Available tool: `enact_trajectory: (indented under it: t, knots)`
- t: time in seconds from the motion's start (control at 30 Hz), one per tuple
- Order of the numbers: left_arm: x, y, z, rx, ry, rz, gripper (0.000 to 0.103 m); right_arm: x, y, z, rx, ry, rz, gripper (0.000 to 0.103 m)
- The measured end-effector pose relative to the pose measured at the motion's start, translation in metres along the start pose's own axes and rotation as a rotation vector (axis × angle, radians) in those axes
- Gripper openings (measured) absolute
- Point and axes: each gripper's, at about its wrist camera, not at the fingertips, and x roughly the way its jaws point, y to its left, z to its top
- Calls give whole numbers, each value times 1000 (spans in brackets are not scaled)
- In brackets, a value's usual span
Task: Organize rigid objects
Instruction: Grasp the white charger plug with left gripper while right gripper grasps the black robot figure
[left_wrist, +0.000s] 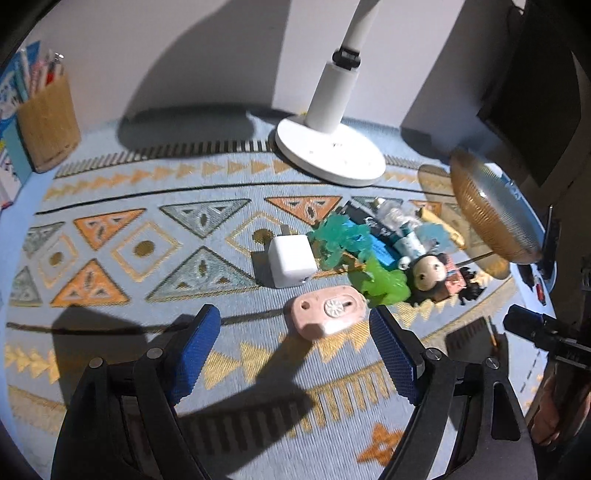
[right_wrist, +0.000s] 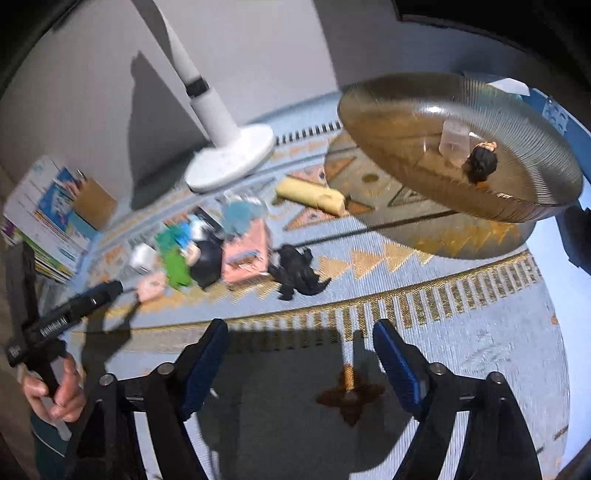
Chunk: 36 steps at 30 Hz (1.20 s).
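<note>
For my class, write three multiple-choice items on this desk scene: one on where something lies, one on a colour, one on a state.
1. Where does the lamp base stand?
A. behind the toy pile
B. inside the glass bowl
C. in the pen holder

2. What colour is the charger plug?
A. white
B. red
C. black

3. How is the left gripper?
A. shut on the plug
B. open, holding nothing
C. shut on the bowl

Answers: 1 A, the base sits near the wall beyond the toys. 2 A, the cube is plainly white. 3 B, its blue pads stand apart, touching nothing.
</note>
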Motion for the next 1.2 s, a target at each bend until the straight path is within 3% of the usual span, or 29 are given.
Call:
enact_trajectory:
  t: [0.03, 0.3, 0.5, 1.0, 1.2]
  knots:
    - [3, 0, 2, 1, 4, 4, 81, 4, 2, 1, -18, 0, -11, 71]
    - [27, 0, 21, -27, 16, 22, 71, 31, 18, 17, -128, -21, -135, 63]
    - [40, -7, 26, -13, 21, 46, 64, 41, 20, 19, -138, -20, -134, 61]
    - [46, -15, 27, 15, -10, 80, 64, 45, 14, 20, -122, -33, -132, 61]
    - [46, -16, 28, 24, -21, 75, 52, 49, 18, 21, -137, -40, -148, 57]
